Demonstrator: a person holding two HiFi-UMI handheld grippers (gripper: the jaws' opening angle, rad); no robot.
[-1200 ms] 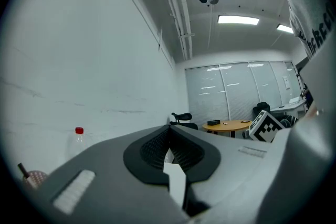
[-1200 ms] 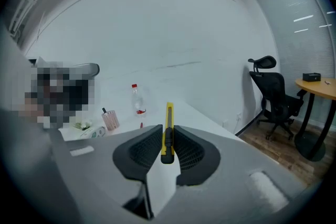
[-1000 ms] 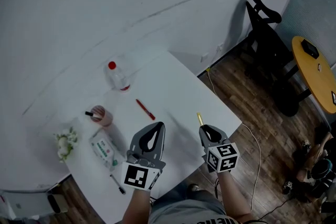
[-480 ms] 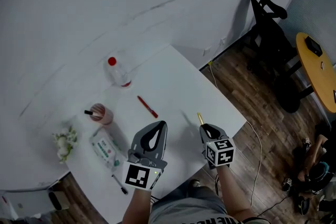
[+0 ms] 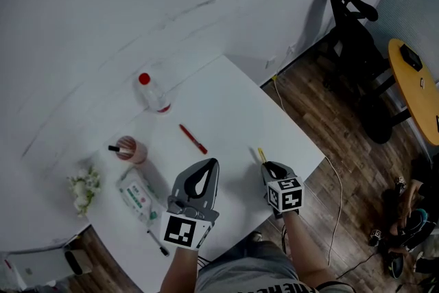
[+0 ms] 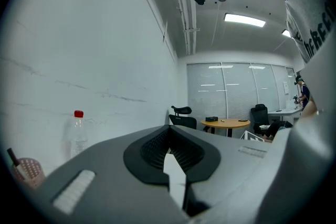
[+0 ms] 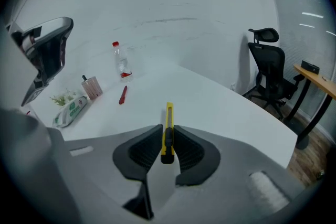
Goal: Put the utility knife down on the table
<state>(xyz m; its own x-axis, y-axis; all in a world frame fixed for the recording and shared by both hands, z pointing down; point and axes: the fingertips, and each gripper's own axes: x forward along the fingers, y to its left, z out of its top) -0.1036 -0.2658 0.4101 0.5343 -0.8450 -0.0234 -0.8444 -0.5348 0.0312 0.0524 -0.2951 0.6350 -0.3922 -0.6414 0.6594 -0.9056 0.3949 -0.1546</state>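
A yellow utility knife (image 7: 168,128) with a black slider sticks forward out of my right gripper (image 7: 168,129), whose jaws are shut on its rear half. In the head view the knife (image 5: 260,155) points away over the white table (image 5: 226,106) near its right front corner, with the right gripper (image 5: 267,167) low above the top. I cannot tell whether the knife touches the table. My left gripper (image 5: 209,164) hovers left of it, jaws shut and holding nothing; in its own view the left gripper (image 6: 169,132) points at the wall.
A red pen (image 5: 192,139) lies mid-table. A red-capped bottle (image 5: 152,94) stands at the back, with a pink cup (image 5: 130,149), a wipes pack (image 5: 137,193) and flowers (image 5: 84,189) at the left. A black office chair (image 5: 353,44) and a round wooden table (image 5: 415,89) stand on the right.
The right gripper has sunk lower toward the table top with the knife still in it. The left gripper has stayed where it was.
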